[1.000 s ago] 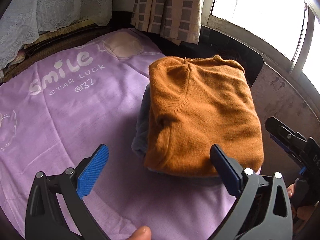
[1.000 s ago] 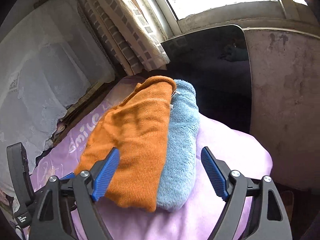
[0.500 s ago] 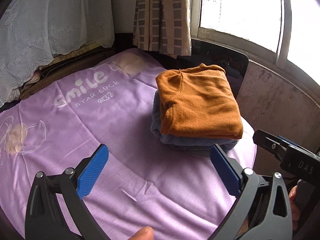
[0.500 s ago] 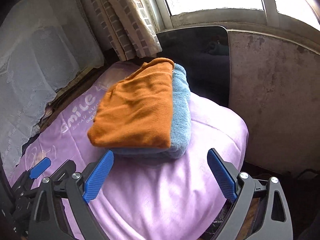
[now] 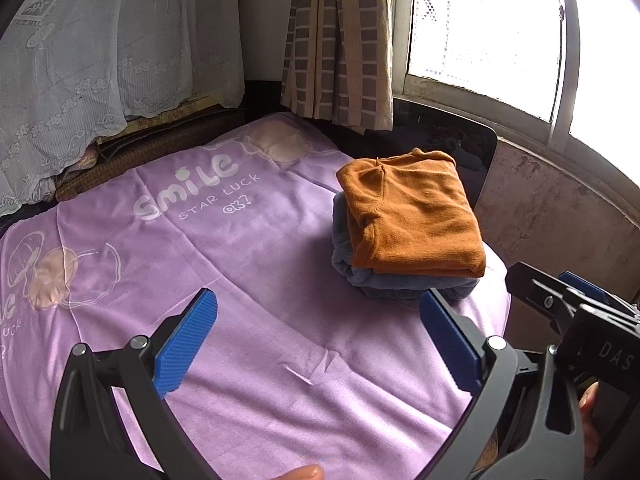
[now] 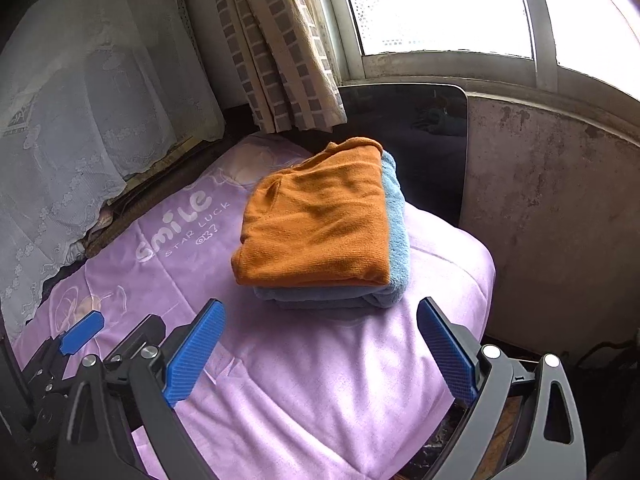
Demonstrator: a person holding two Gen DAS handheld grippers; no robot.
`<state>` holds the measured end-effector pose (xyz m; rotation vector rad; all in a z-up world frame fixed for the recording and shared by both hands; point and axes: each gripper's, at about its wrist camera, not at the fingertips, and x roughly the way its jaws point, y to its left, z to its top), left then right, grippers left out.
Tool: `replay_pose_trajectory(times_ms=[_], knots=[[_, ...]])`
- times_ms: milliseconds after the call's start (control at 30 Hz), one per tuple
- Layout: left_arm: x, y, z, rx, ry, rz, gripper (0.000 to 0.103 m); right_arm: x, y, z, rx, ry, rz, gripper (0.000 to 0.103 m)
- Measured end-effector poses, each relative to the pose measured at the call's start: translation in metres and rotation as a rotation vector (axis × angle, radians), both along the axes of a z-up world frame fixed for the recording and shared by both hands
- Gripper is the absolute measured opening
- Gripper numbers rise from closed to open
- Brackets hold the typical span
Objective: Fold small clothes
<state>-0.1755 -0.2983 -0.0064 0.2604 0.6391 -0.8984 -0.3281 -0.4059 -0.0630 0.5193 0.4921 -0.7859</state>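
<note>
Two folded garments, an orange knit sweater atop a blue fleece piece, sit stacked at the purple bedspread's corner, both grippers' fingers spread empty, so folding looks finished unless another garment needs fetching.

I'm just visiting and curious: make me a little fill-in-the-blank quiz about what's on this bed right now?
1. The folded orange sweater lies on top of a folded ____ garment.
2. The largest word printed on the purple sheet is ____.
3. Between the pads of the left gripper there is ____ but air, and the right gripper is just as empty.
4. The stack sits near the sheet's edge, on the side toward the ____, whose curtain is checked.

Missing words: blue; smile; nothing; window
</note>
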Motion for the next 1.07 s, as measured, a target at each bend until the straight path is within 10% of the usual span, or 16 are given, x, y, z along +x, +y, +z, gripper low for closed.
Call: replay_pose_trajectory(times_ms=[1067], knots=[[-0.012,0.007,0.007,-0.020,-0.013,-0.048,0.098,-0.006,0.014,0.007,-0.023,-0.018,0.001,0.099]])
